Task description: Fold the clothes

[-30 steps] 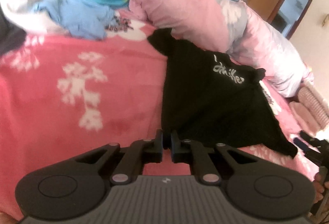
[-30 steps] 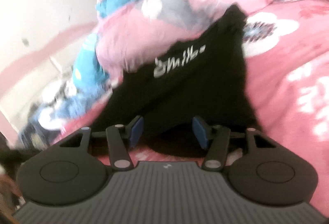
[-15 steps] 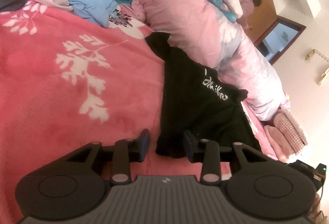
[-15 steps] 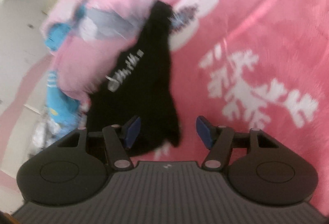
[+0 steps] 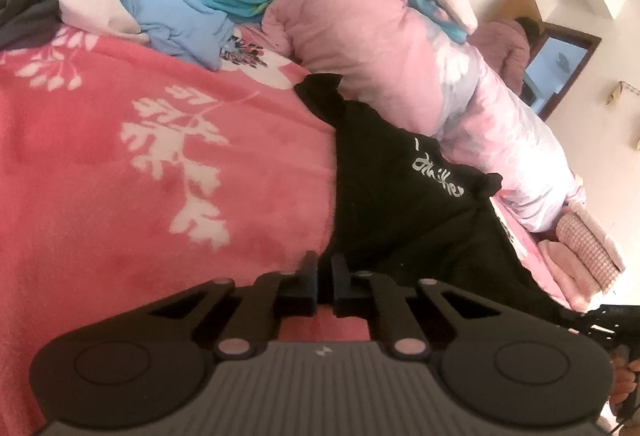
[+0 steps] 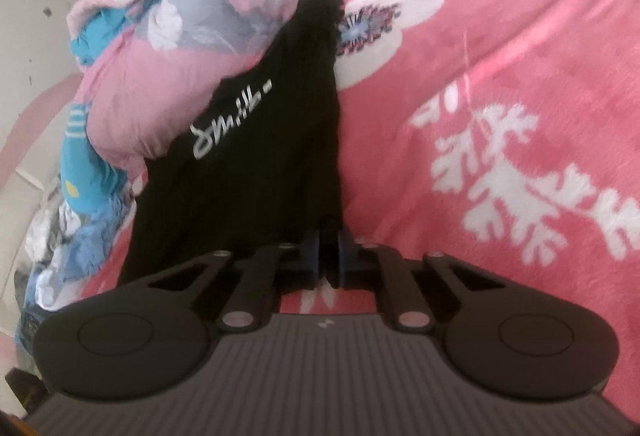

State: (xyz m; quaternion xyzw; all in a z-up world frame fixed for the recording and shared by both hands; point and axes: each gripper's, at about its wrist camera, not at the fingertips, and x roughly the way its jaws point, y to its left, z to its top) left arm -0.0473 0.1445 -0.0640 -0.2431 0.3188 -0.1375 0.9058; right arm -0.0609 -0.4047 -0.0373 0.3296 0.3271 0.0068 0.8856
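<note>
A black T-shirt (image 5: 400,204) with white script lies on the pink floral blanket (image 5: 100,196), its far side resting against a rolled quilt. My left gripper (image 5: 325,272) is shut on the shirt's near corner at the hem. In the right wrist view the same T-shirt (image 6: 260,176) runs from the quilt down to my right gripper (image 6: 329,256), which is shut on another near corner; a fold of black cloth shows between its blue pads. The shirt hangs stretched between the two grips.
A pink and grey quilt (image 5: 360,44) lies rolled along the far side of the bed. Blue, teal and white clothes (image 5: 172,16) are piled at the far left. Folded pink items (image 5: 584,248) sit at the right, below a mirror (image 5: 560,64).
Half a second ago both grippers stood open just short of the shirt's edge. Both have now shut on its near corners, and the view has steadied.
</note>
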